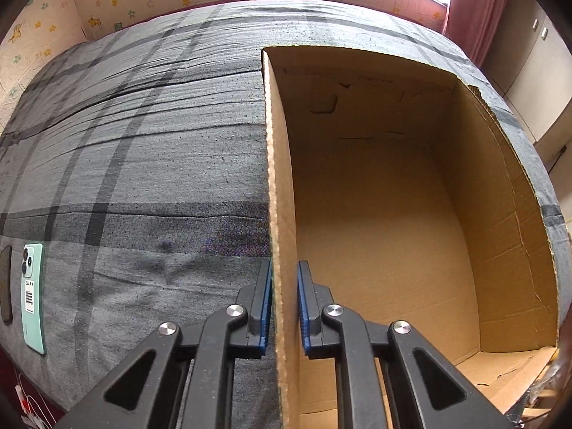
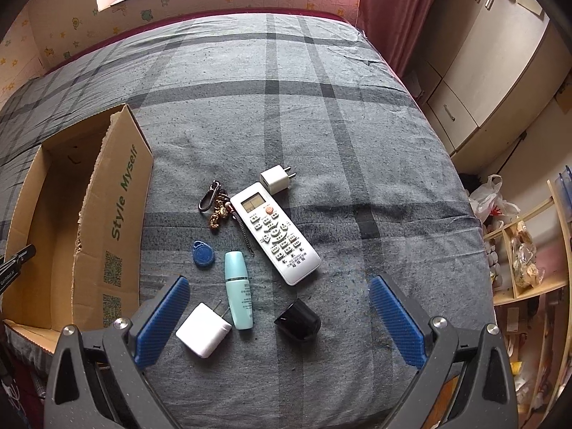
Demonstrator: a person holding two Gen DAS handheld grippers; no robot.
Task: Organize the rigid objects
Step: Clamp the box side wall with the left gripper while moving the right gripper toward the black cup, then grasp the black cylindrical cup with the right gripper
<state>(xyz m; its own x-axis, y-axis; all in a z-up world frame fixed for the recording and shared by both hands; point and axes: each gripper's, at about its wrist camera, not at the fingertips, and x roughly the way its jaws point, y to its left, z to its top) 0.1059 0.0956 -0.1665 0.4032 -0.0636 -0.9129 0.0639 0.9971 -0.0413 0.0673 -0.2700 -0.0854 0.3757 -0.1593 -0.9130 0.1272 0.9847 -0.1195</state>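
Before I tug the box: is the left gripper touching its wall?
Touching. In the left wrist view the left gripper straddles the box wall's edge; the left pad presses the cardboard, and the right pad meets it lower down.

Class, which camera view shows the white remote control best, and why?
The right wrist view: the white remote control lies whole on the grey bedspread, display and buttons facing up. The left wrist view shows none of it, only the cardboard box and bedspread.

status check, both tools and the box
Left tool shut on cardboard box wall. Right tool open over remote and chargers. Nothing blocking.
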